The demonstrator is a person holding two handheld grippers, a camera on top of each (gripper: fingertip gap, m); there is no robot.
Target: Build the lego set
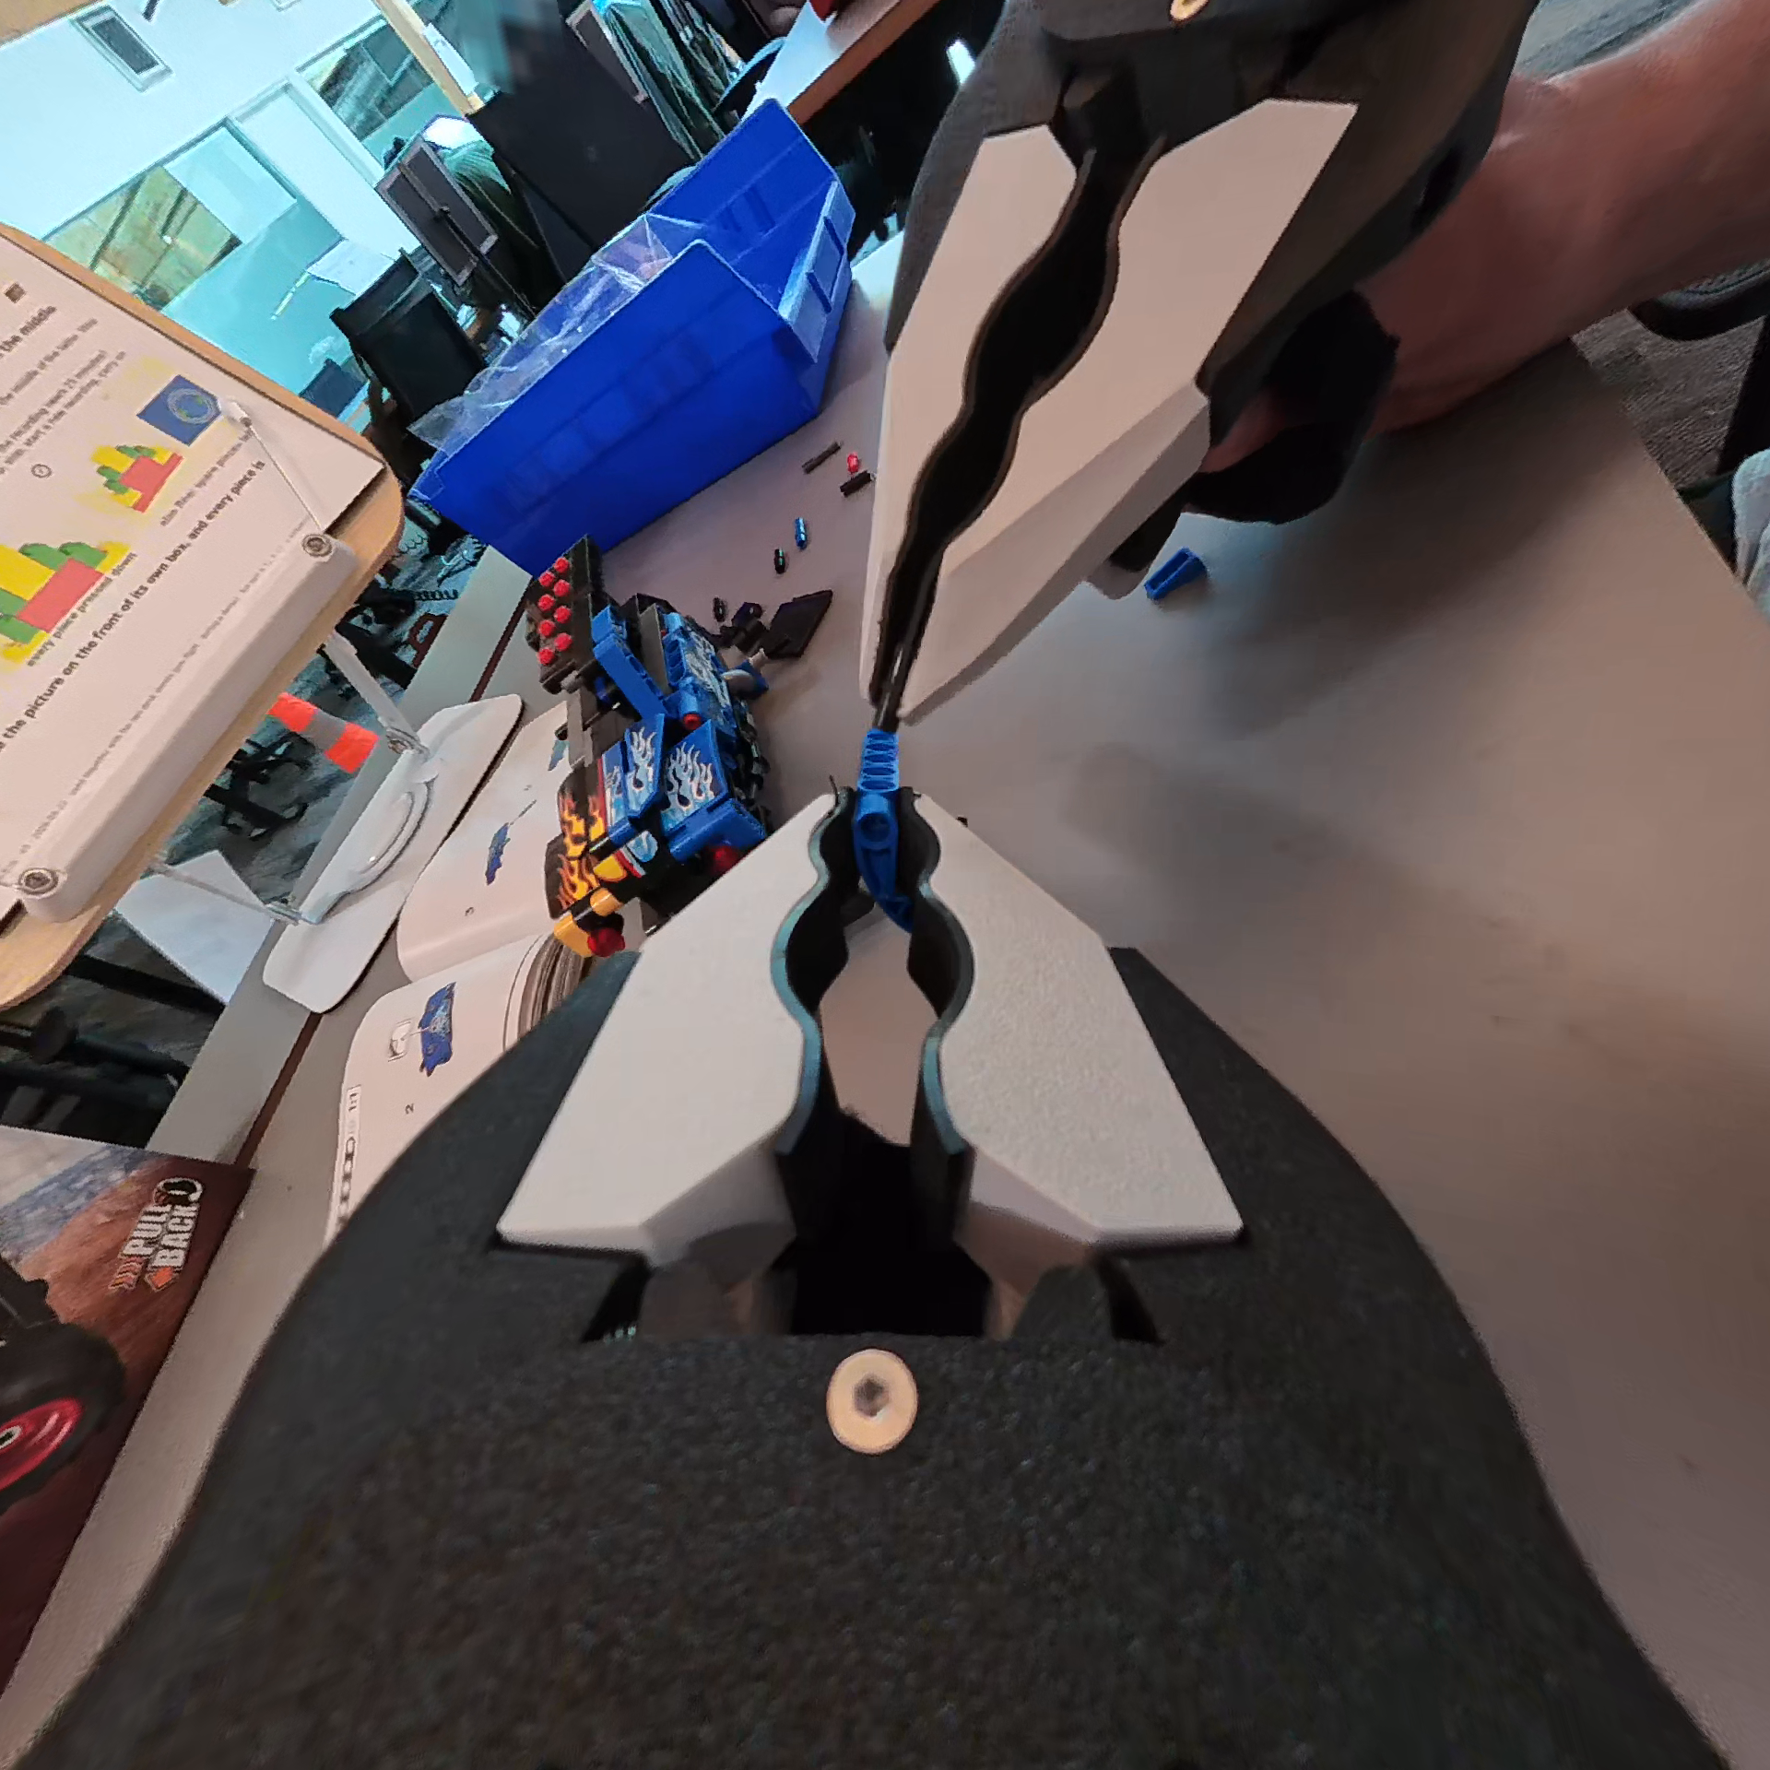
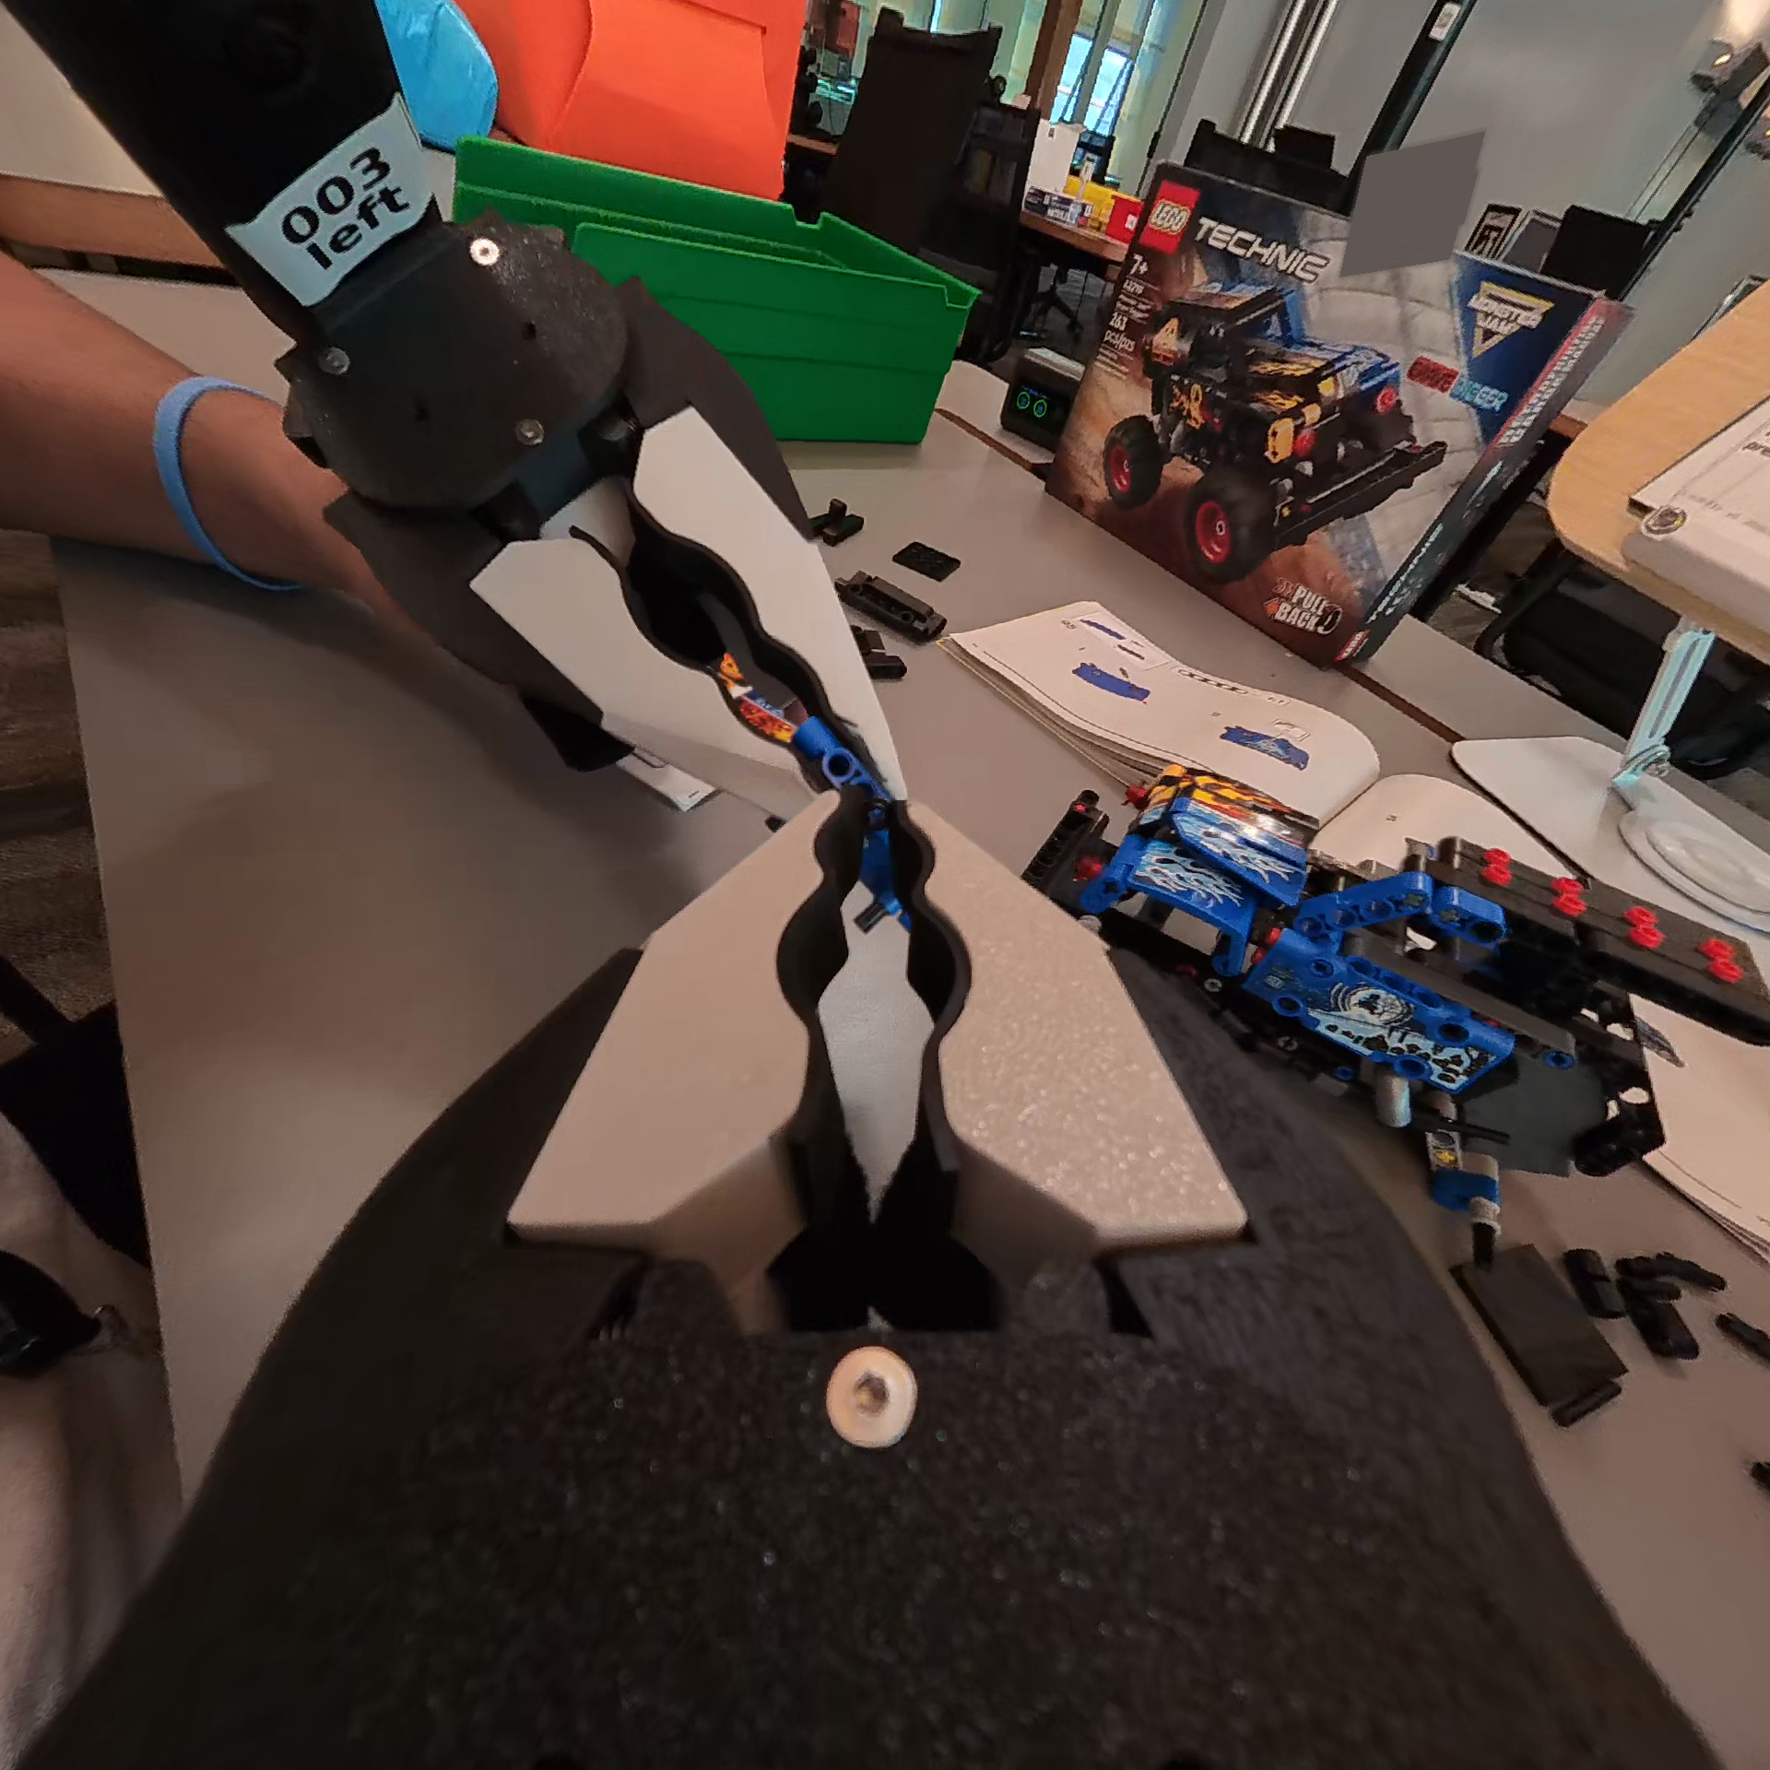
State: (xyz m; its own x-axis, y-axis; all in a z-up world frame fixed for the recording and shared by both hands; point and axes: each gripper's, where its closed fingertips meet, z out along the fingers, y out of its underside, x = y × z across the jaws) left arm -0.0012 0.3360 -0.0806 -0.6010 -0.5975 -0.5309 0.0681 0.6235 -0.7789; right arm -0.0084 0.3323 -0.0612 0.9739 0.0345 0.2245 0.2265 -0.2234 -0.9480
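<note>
The left tool is nipped down on a small blue beam, its tips pressed against the piece so that part of it stands clear of them. The right tool comes in from the opposite side, tip to tip with the left, with its tips drawn in narrow on a thin dark piece, probably a pin, at the free end of the beam. In the right wrist view the same blue beam sits between the two sets of tips, and what the right tool carries is mostly hidden there. Both are held up off the bench, presumably so that one tool braces the beam while the other pushes the pin into one of its holes; lying flat, the beam would slide.

Just beyond, toward the left edge of the bench, the half-built truck lies on the open instruction booklet, kept close so that the finished sub-part can go straight onto it. Loose black pieces are scattered beside it within easy reach.

Farther off stand the set's box, a blue bin and a green bin near the far edge, clear of the working area
</note>
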